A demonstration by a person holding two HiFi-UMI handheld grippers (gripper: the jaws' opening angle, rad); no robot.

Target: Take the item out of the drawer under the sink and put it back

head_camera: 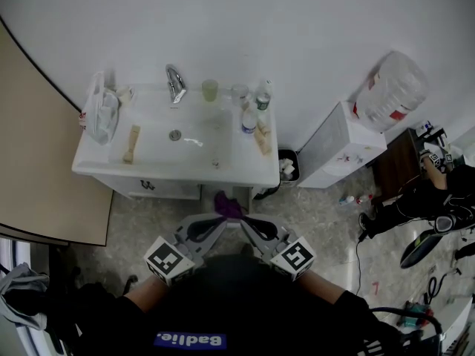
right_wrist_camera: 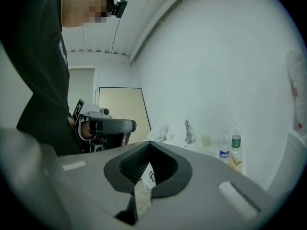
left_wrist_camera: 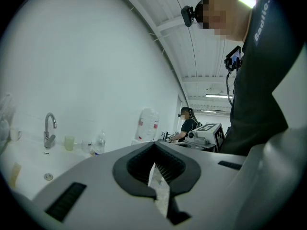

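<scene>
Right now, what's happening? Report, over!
Left gripper and right gripper shut, empty. Drawer under sink looks closed, item unseen. Purple thing just beyond tips.

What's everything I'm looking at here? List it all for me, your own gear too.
sink: one, white, against the wall
tap: one, silver, back of the sink
cup: one, pale green, right of the tap
bottles: at least two, clear, sink's right side
plastic bag: one, white, sink's left end
bin: one, black, floor right of the sink
water dispenser: one, white, right of the bin
water jug: one, clear, on the dispenser
purple thing: one, below the sink front; cannot tell what it is
left tool: one, grey, shut, empty
right tool: one, grey, shut, empty
</scene>
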